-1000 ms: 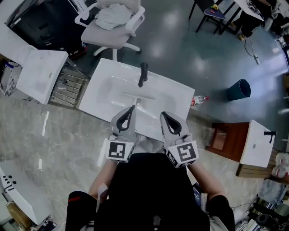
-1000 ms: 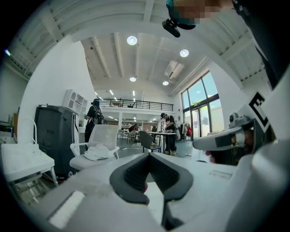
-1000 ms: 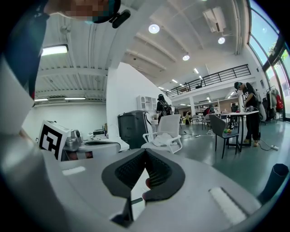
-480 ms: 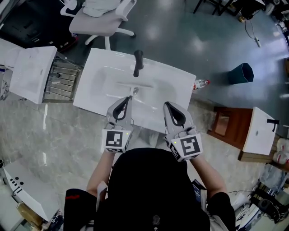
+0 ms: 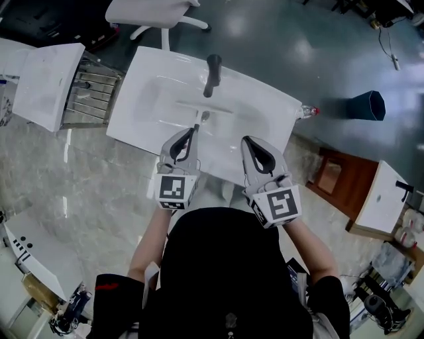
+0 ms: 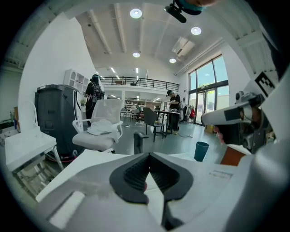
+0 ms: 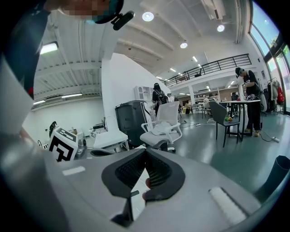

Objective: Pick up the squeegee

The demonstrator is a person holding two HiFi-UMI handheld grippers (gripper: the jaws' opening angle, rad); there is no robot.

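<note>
A person stands at the near side of a big white sink (image 5: pixel 265 116). The squeegee (image 5: pixel 203 107) lies flat in the bowl of the sink, a little nearer than the black tap (image 5: pixel 212 74). It looks like a letter T, with its long bar on the far side and its short handle pointing back at the person. The left gripper (image 5: pixel 195 128) is closed with nothing in it. Its tip is just beside the end of the handle, and I cannot tell if they touch. The right gripper (image 5: pixel 246 140) is closed too, and empty. It hangs over the near right part of the sink, apart from the squeegee. A white chair (image 5: pixel 142 12) stands past the sink on the far side. A blue bin (image 5: pixel 368 106) stands off to the right.
</note>
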